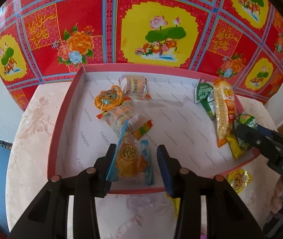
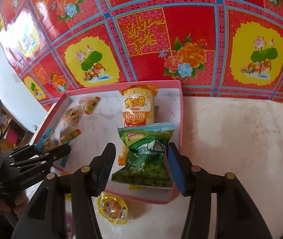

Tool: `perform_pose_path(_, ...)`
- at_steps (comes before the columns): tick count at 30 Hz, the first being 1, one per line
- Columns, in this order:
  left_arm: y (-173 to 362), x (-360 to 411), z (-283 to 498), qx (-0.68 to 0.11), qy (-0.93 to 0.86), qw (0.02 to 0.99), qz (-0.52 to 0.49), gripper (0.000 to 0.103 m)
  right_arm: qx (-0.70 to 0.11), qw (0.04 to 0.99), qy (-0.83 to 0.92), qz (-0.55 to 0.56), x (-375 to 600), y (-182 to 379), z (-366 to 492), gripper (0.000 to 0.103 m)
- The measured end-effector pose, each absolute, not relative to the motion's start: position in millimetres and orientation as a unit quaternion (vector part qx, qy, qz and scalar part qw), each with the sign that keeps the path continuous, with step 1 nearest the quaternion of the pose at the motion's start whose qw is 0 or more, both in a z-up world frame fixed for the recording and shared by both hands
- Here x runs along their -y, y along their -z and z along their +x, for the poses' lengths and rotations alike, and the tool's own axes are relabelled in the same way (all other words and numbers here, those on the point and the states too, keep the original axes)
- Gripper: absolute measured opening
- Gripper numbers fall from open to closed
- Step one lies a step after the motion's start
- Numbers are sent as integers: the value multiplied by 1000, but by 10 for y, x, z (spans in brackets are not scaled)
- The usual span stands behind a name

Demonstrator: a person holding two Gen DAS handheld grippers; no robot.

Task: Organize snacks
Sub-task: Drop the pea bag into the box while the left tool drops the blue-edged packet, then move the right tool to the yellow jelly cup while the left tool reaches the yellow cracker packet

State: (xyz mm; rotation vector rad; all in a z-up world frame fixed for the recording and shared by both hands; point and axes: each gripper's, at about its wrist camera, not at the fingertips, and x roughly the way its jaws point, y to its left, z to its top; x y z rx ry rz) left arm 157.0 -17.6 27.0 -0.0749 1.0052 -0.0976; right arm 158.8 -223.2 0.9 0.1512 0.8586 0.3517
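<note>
A shallow pink-rimmed box [image 1: 61, 123] [image 2: 178, 109] lies on the table with several snacks inside. My left gripper [image 1: 136, 159] is open over the box's near edge, its jaws on either side of a clear packet with a gold coin candy [image 1: 130, 159] lying in the box. My right gripper [image 2: 140, 163] is open around a green pea snack bag [image 2: 145, 155] that rests in the box's near right corner, beside an orange rice cracker pack [image 2: 138, 107] [image 1: 224, 107]. The right gripper shows in the left wrist view [image 1: 239, 131]. The left gripper shows in the right wrist view [image 2: 65, 149].
A yellow jelly cup [image 2: 112, 209] [image 1: 239, 179] lies on the pale table [image 2: 231, 139] just outside the box's near rim. Other clear candy packets [image 1: 121, 113] lie at the box's left. A red patterned wall [image 1: 161, 29] stands right behind the table.
</note>
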Motion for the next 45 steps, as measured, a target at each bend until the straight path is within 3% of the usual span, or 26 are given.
perform_pose_path(21, -688, 83, 1137, -465, 69, 881, -63, 44, -402, 897, -152, 108, 2458, -199, 1162, 58)
perform_pose_path(45, -515, 351, 942, -495, 79, 864, -56, 44, -425, 885, -153, 109, 2539, -28, 690, 59)
